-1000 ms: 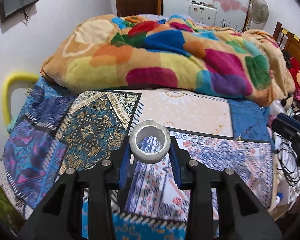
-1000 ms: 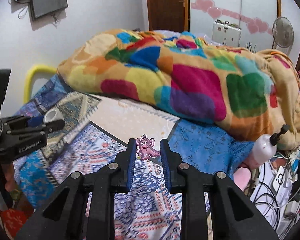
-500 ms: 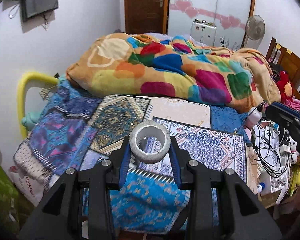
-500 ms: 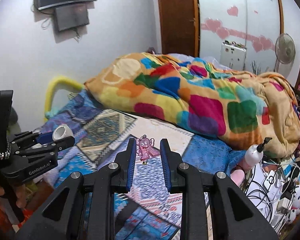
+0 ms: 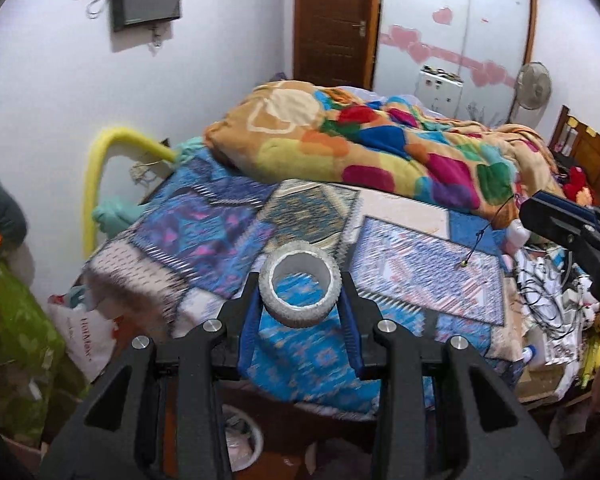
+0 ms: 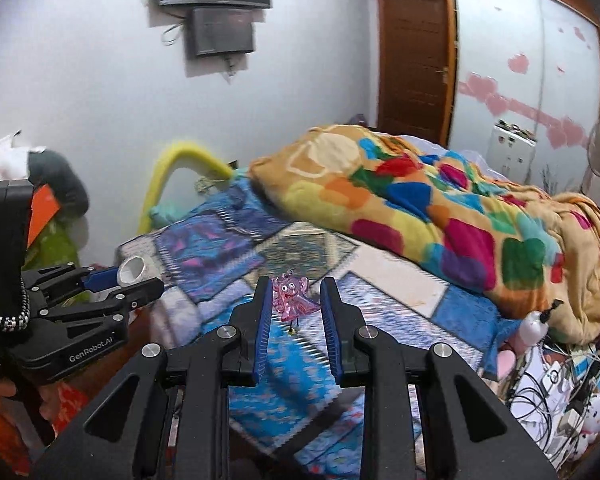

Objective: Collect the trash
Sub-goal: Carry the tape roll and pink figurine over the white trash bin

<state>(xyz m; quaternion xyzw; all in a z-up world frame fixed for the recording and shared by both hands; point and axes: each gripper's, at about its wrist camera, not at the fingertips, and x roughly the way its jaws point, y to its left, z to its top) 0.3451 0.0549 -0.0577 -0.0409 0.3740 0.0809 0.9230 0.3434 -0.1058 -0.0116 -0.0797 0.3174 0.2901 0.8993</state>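
Left gripper (image 5: pixel 300 300) clamped on a grey tape ring (image 5: pixel 300 283), ring held upright between the blue pads (image 5: pixel 247 322), raised above the foot of the bed (image 5: pixel 380 248). Right gripper (image 6: pixel 292 304) narrowed but apart, pink figure charm (image 6: pixel 290 294) between its pads, contact not clear. Seen from the right wrist, left gripper at left with the ring's white core showing. Behind both, patchwork bedspread (image 6: pixel 220 256) and a bright multicolour blanket (image 6: pixel 440 208) heaped toward the wall. Below the bed's edge, white bin (image 5: pixel 240 440) on the floor, partly hidden by the left gripper. Cables (image 6: pixel 548 384) tangled at right.
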